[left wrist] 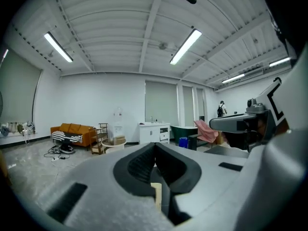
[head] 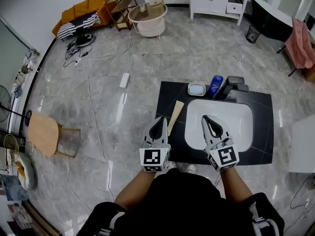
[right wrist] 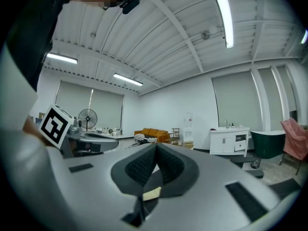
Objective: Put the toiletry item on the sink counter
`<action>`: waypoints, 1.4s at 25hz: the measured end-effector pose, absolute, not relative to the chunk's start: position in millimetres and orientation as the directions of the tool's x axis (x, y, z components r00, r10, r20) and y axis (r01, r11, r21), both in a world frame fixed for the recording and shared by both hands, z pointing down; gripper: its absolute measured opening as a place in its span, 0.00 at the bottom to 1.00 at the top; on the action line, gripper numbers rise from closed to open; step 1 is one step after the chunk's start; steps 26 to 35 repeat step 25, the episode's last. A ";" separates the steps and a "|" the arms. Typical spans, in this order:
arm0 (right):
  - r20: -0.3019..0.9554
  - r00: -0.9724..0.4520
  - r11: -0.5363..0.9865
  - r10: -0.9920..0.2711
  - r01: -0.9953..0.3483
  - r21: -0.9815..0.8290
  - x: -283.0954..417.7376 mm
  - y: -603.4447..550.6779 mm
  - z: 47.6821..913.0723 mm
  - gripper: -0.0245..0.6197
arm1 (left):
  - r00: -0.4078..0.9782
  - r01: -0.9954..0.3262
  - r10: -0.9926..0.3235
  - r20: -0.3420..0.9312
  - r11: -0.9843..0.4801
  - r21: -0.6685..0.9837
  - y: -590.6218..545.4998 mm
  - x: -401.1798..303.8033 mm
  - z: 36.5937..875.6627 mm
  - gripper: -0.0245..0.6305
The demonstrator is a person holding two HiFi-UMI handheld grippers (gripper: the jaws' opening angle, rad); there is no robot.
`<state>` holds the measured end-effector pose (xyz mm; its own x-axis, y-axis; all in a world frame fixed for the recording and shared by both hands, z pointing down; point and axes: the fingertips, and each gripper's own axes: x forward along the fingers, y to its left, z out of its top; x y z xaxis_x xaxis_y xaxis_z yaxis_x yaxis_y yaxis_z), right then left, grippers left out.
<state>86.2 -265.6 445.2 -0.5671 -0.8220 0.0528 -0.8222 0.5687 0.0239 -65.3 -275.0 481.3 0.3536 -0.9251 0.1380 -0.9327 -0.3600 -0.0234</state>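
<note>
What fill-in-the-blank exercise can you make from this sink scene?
1. The blue bottle stands on the black counter between the soap dish and the ____.
2. The basin set in the counter is ____ in colour.
3. In the head view, the beige flat item lies on the counter to the ____ of the basin.
4. The left gripper and the right gripper both hold nothing, their jaws ____.

Missing words: faucet; white; left; shut.

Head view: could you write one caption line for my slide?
Left gripper and right gripper, both shut, above the black sink counter with a blue bottle.
</note>
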 end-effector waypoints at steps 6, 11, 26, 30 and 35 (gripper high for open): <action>-0.024 -0.567 0.566 -0.824 -0.824 0.036 83.8 -257.6 419.2 0.04 | 0.362 -0.931 -0.927 0.094 -0.364 -0.009 -263.7 -69.7 463.0 0.05; -0.048 -0.563 0.561 -0.825 -0.826 0.046 79.7 -251.1 407.6 0.04 | 0.365 -0.931 -0.928 0.074 -0.366 0.005 -256.3 -74.4 457.9 0.05; -0.092 -0.562 0.561 -0.822 -0.827 0.037 77.7 -245.1 398.8 0.03 | 0.397 -0.918 -0.917 0.033 -0.397 0.002 -253.1 -62.4 446.7 0.05; -0.092 -0.562 0.561 -0.822 -0.827 0.037 77.7 -245.1 398.8 0.03 | 0.397 -0.918 -0.917 0.033 -0.397 0.002 -253.1 -62.4 446.7 0.05; -0.092 -0.562 0.561 -0.822 -0.827 0.037 77.7 -245.1 398.8 0.03 | 0.397 -0.918 -0.917 0.033 -0.397 0.002 -253.1 -62.4 446.7 0.05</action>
